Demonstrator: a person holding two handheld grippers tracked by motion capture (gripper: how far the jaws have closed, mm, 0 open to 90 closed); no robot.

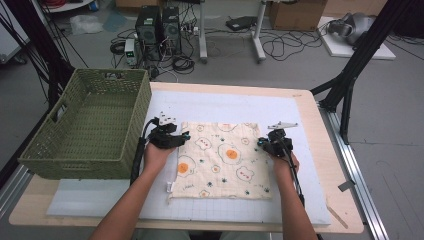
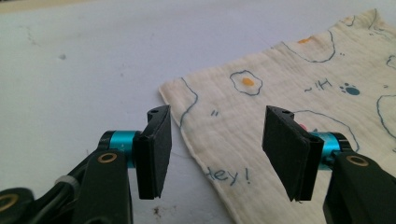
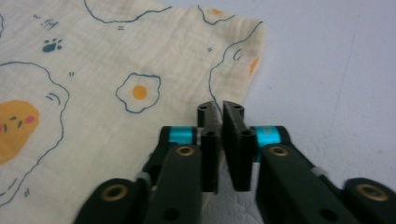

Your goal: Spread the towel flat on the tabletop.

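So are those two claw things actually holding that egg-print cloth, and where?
The right gripper is shut at the cloth's right edge, apparently pinching it, though the pinch itself is hidden. The left gripper is open over the left edge, holding nothing.

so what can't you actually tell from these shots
- Right gripper, right gripper view: jaws look shut at the cloth's edge; the pads hide whether fabric is pinched.
- Cloth's underside, all views: hidden by the cloth itself, lying flat.
- Basket floor nearest the person, high view: blocked by its front wall.
- Cloth's small tag, high view: too small to read.
- Left gripper: open over the cloth's edge; contact unclear.
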